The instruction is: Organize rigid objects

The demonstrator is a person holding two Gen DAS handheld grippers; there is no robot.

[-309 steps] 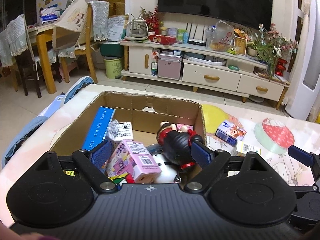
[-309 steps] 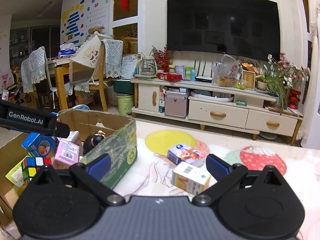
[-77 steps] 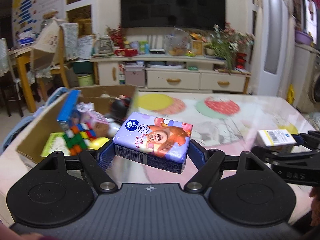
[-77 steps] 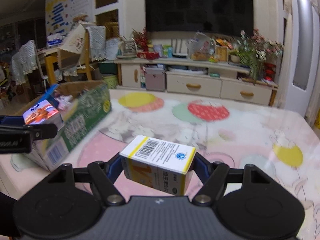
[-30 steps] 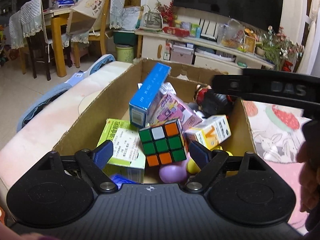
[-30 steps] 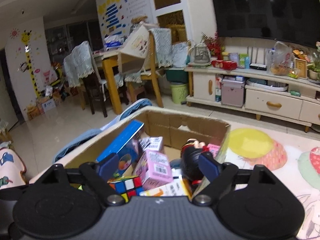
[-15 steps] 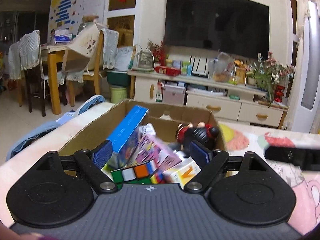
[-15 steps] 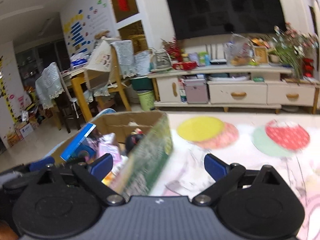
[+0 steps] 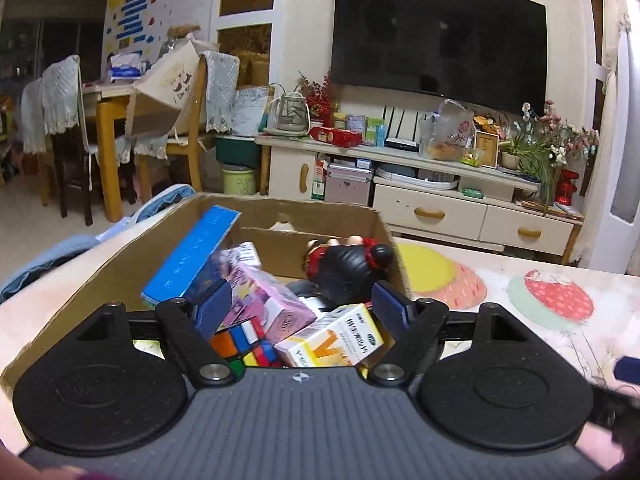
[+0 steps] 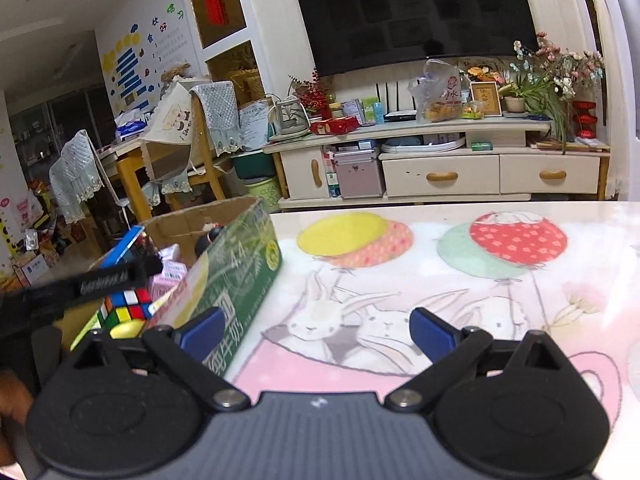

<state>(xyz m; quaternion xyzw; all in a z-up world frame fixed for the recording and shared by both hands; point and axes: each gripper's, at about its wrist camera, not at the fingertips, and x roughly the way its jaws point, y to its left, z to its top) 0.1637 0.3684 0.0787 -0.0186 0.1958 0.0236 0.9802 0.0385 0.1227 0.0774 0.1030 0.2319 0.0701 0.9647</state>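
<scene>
An open cardboard box [image 9: 280, 236] stands on the table, its green printed side [image 10: 240, 280] facing the right wrist view. Inside lie a Rubik's cube [image 9: 244, 342], a yellow-white medicine box [image 9: 336, 338], a pink box [image 9: 272, 300], a long blue box [image 9: 192, 260] and a black-and-red doll [image 9: 348, 268]. My left gripper [image 9: 300, 310] hovers over the box's near end, jaws closing, touching nothing. My right gripper [image 10: 316, 332] is open over the bare tablecloth just right of the box, nothing between its fingers. The cube [image 10: 126, 306] also shows there.
The table carries a cloth [image 10: 440, 280] printed with rabbits and balloons, stretching right of the box. The table's left edge runs close beside the box. Beyond stand a TV cabinet [image 10: 440, 176] and a wooden dining table with chairs [image 9: 112, 120].
My right gripper has swung from above the box to the tablecloth on its right. My left gripper has drawn back and tilted up a little, its jaws slightly narrower.
</scene>
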